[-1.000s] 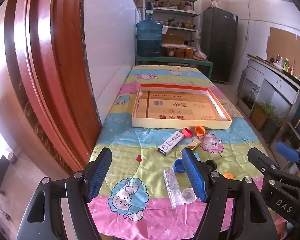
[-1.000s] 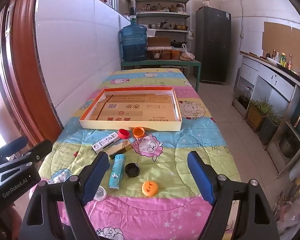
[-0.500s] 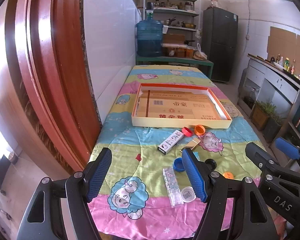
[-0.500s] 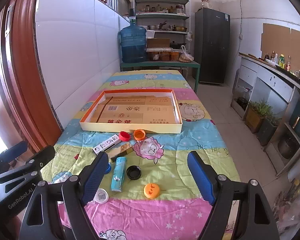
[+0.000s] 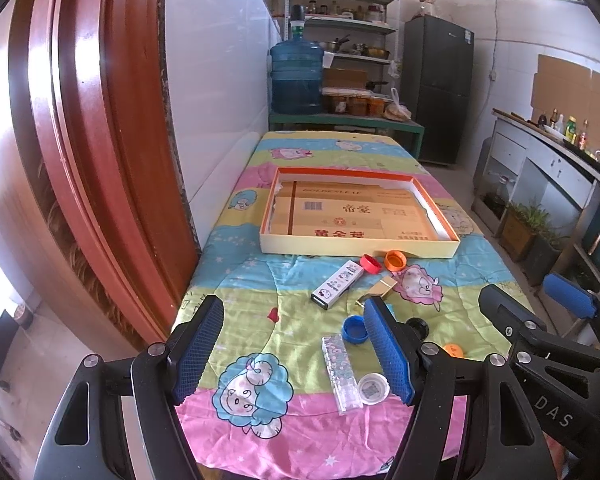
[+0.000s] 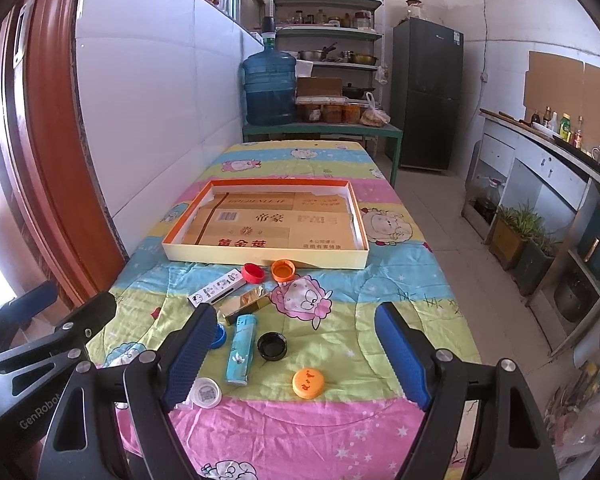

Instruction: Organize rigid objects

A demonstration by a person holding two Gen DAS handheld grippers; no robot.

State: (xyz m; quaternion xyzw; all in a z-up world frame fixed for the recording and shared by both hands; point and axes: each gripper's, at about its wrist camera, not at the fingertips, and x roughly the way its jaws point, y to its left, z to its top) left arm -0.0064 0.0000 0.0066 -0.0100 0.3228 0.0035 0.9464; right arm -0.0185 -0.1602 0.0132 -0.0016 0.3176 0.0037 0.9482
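My jaws hang apart and empty on both grippers; the stiff, light blue lighter (image 6: 242,348) lies at lower centre of the right view, best pinched across its long flat sides.

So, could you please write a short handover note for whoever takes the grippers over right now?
Left gripper: open, empty, hovering over the near end of the table.
Right gripper: open, empty, hovering beside it.
Tray: holds only a cardboard liner.
Loose on the blanket in front of the tray: red cap, orange cap, white box, gold box, blue lighter, black cap, blue cap, orange lid, white lid, clear case.
Done: nothing sorted yet.
Left: everything, presumably into the tray.
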